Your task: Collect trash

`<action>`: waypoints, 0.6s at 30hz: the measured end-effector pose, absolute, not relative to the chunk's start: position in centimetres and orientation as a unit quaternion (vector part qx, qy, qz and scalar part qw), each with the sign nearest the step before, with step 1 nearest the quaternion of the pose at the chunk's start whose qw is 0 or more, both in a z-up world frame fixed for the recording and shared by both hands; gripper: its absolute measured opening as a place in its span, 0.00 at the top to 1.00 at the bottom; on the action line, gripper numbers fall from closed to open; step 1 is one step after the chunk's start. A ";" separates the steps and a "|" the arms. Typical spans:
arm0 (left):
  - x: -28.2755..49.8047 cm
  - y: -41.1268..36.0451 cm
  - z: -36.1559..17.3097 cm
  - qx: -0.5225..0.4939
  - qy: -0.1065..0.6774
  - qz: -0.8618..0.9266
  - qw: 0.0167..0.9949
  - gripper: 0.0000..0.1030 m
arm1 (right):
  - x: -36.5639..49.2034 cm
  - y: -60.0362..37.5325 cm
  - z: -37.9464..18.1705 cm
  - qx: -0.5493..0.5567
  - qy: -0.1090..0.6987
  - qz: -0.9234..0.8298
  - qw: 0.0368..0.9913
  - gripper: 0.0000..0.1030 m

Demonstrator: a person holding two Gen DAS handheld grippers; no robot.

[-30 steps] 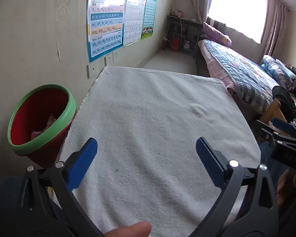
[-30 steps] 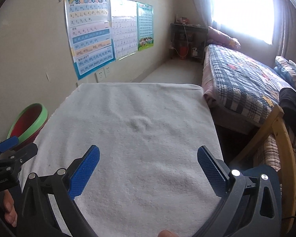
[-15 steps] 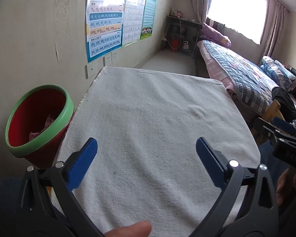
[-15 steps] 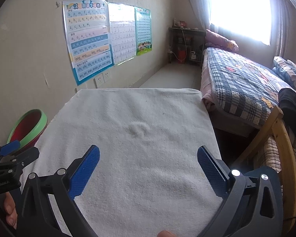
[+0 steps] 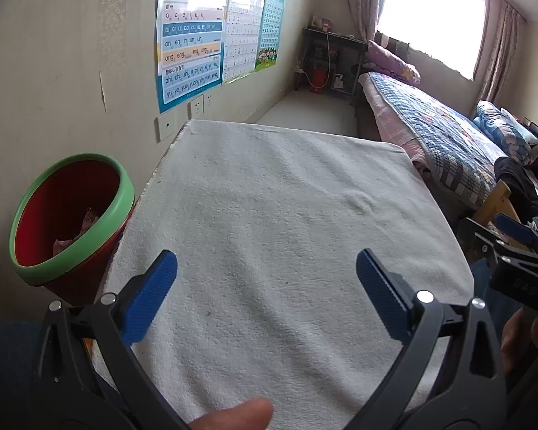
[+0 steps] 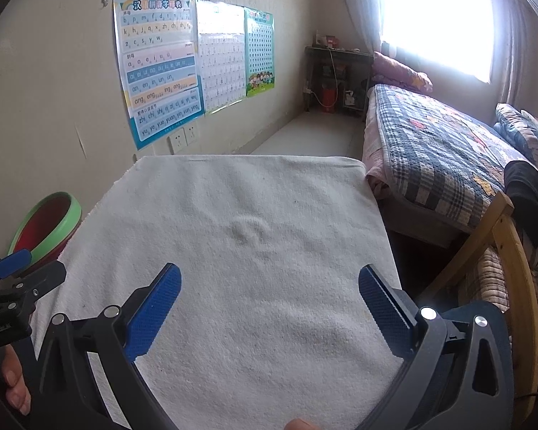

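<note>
A red bin with a green rim [image 5: 71, 215] stands on the floor at the table's left side; crumpled pinkish wrappers [image 5: 79, 231] lie inside it. The same bin [image 6: 46, 225] shows at the left edge of the right wrist view. My left gripper [image 5: 267, 279] hovers open over the near part of the white cloth-covered table [image 5: 269, 215], nothing between its blue pads. My right gripper [image 6: 269, 295] is also open and empty above the same cloth [image 6: 254, 236]. No loose trash shows on the cloth.
A wall with learning posters [image 5: 190, 43] and sockets runs along the left. A bed with a plaid quilt [image 6: 441, 157] lies to the right, a wooden chair frame [image 6: 502, 251] beside the table. A dark shelf [image 5: 326, 61] stands at the far end.
Both grippers stay open and empty. The views have shifted slightly, with the bin sliding a little left and lower in the left wrist view.
</note>
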State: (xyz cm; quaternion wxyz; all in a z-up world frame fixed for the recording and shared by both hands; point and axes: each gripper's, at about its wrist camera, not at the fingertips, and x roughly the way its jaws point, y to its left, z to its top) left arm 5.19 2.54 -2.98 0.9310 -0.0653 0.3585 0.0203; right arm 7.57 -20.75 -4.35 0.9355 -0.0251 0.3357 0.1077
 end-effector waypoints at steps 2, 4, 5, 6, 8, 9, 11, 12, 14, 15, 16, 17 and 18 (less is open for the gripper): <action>5.2 2.6 -3.0 -0.067 0.359 0.020 0.931 0.05 | 7.5 -20.7 -4.3 -0.027 0.335 0.108 0.935 0.07; 5.2 2.6 -3.0 -0.067 0.358 0.020 0.931 0.05 | 7.5 -20.7 -4.4 -0.029 0.336 0.109 0.935 0.07; 5.2 2.6 -3.1 -0.067 0.359 0.020 0.931 0.05 | 7.5 -20.7 -4.4 -0.029 0.336 0.109 0.935 0.07; 5.2 2.6 -3.0 -0.066 0.358 0.020 0.931 0.05 | 7.5 -20.7 -4.4 -0.029 0.336 0.109 0.935 0.07; 5.2 2.6 -3.1 -0.065 0.359 0.020 0.931 0.05 | 7.5 -20.7 -4.5 -0.029 0.336 0.109 0.935 0.07; 5.2 2.6 -3.1 -0.065 0.359 0.020 0.931 0.05 | 7.5 -20.6 -4.4 -0.029 0.336 0.109 0.935 0.07; 5.2 2.5 -3.1 -0.063 0.358 0.019 0.931 0.05 | 7.5 -20.6 -4.5 -0.030 0.336 0.109 0.935 0.07; 5.2 2.5 -3.1 -0.062 0.358 0.019 0.931 0.05 | 7.5 -20.6 -4.5 -0.029 0.337 0.109 0.935 0.07; 5.2 2.4 -3.2 -0.060 0.358 0.019 0.931 0.05 | 7.5 -20.6 -4.5 -0.030 0.337 0.109 0.935 0.07; 5.2 2.3 -3.2 -0.060 0.358 0.019 0.931 0.05 | 7.6 -20.6 -4.5 -0.030 0.337 0.110 0.935 0.07; 5.2 2.3 -3.2 -0.059 0.359 0.019 0.931 0.05 | 7.6 -20.6 -4.5 -0.030 0.337 0.110 0.935 0.07; 5.1 2.2 -3.2 -0.059 0.358 0.019 0.931 0.05 | 7.6 -20.6 -4.5 -0.030 0.337 0.110 0.935 0.07; 5.1 2.2 -3.1 -0.059 0.358 0.019 0.932 0.05 | 7.6 -20.6 -4.6 -0.030 0.337 0.110 0.934 0.07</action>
